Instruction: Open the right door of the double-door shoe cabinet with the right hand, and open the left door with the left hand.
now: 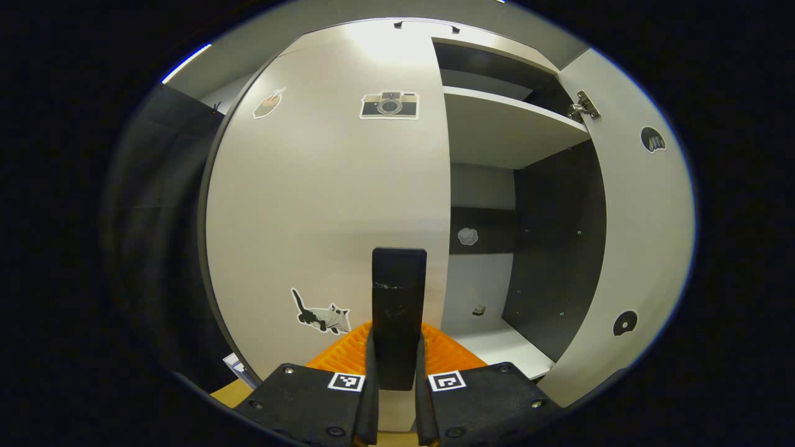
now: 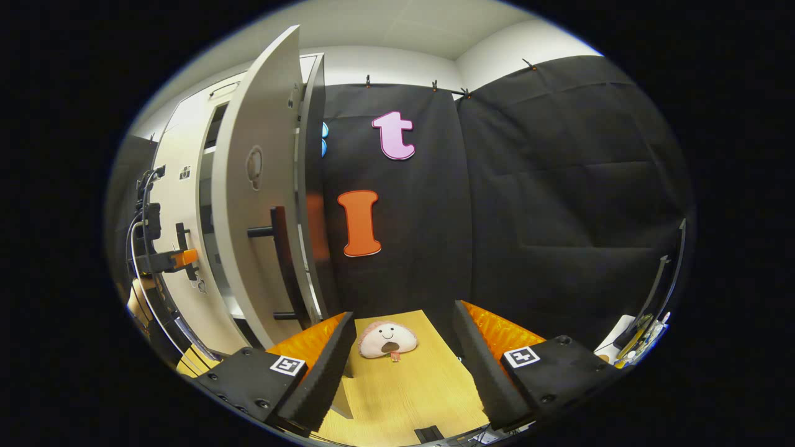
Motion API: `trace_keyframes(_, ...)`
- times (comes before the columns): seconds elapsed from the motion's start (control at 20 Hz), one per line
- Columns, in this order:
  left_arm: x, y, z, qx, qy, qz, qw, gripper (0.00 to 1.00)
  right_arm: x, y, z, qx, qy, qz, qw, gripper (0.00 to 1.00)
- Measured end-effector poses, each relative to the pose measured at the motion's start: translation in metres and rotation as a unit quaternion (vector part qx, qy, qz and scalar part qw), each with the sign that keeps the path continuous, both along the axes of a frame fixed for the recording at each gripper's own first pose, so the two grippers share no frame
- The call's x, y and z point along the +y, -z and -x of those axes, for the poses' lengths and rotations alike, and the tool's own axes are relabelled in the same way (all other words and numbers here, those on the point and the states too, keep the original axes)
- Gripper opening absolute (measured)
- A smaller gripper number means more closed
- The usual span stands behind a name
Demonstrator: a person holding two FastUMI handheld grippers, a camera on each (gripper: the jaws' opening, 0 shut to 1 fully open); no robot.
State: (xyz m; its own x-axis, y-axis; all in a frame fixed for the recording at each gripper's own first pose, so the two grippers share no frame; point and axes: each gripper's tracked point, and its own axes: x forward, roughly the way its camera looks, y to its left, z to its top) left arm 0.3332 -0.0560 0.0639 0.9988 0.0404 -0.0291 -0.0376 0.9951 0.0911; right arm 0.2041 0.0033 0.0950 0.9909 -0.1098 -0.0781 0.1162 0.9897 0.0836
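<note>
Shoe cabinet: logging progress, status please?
Left tongs shut on left door handle, left door closed. Right tongs open; right door swung open. No obstruction visible.

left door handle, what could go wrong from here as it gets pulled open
1. The left gripper fingers are shut on the left door handle near its lower end only; they could slip off during the pull, since the left door looks closed.
2. The right door stands wide open with the right gripper open and holding nothing, so it could swing.
3. The plush toy lies on the floor near that door's sweep.

Hand-held gripper: black screwed blocks, square coded markers
</note>
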Motion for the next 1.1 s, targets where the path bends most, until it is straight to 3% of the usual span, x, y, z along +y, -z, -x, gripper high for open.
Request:
trace_keyframes(0.05, 0.001, 0.0, 0.003, 0.004, -0.001, -0.01, 1.0, 0.17, 0.003, 0.0, 0.005, -0.001, 0.0, 0.0, 1.0, 0.92)
trace_keyframes(0.2, 0.007, 0.0, 0.027, 0.01, 0.015, 0.002, 1.0, 0.16, 0.011, -0.002, 0.018, -0.005, -0.001, -0.001, 1.0, 0.92)
trace_keyframes(0.25, 0.009, 0.001, 0.033, 0.01, 0.021, 0.011, 1.0, 0.16, 0.014, -0.002, 0.022, -0.005, 0.0, 0.001, 1.0, 1.0)
trace_keyframes(0.6, 0.023, 0.0, 0.069, 0.01, 0.042, 0.015, 0.999, 0.16, 0.042, -0.011, 0.048, -0.02, -0.006, 0.013, 1.0, 1.0)
trace_keyframes(0.65, 0.026, 0.0, 0.073, 0.01, 0.046, 0.018, 0.999, 0.14, 0.047, -0.013, 0.052, -0.023, -0.007, 0.015, 1.0, 0.92)
trace_keyframes(1.1, 0.052, -0.004, 0.113, 0.012, 0.085, 0.022, 0.996, 0.13, 0.096, -0.015, 0.069, -0.027, -0.012, 0.015, 0.999, 0.92)
